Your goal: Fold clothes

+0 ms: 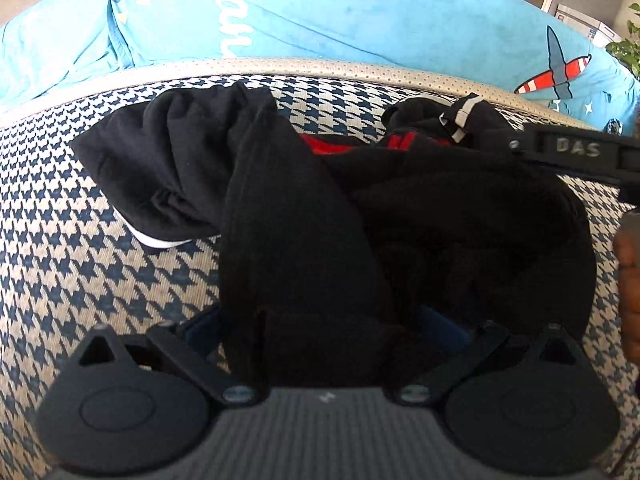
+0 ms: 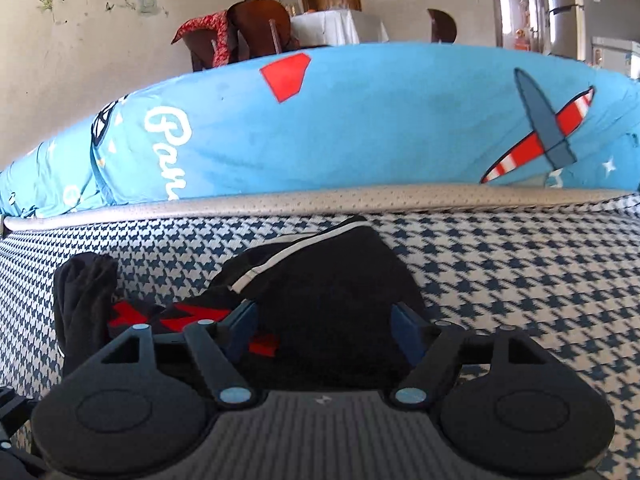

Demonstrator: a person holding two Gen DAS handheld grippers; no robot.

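The black garment (image 1: 420, 216) lay crumpled on the houndstooth mattress (image 1: 80, 264), toward its far edge by the perforated grey piping (image 1: 304, 65). The left gripper (image 1: 320, 344) pinched a hanging fold, seemingly to lift and spread it; the right gripper (image 2: 324, 320) stood wide with cloth between its blue pads (image 2: 404, 332), likely poised to grab. The fabric looked soft and matte, with red patches and white striping, against a plush blue bolster (image 2: 360, 128)
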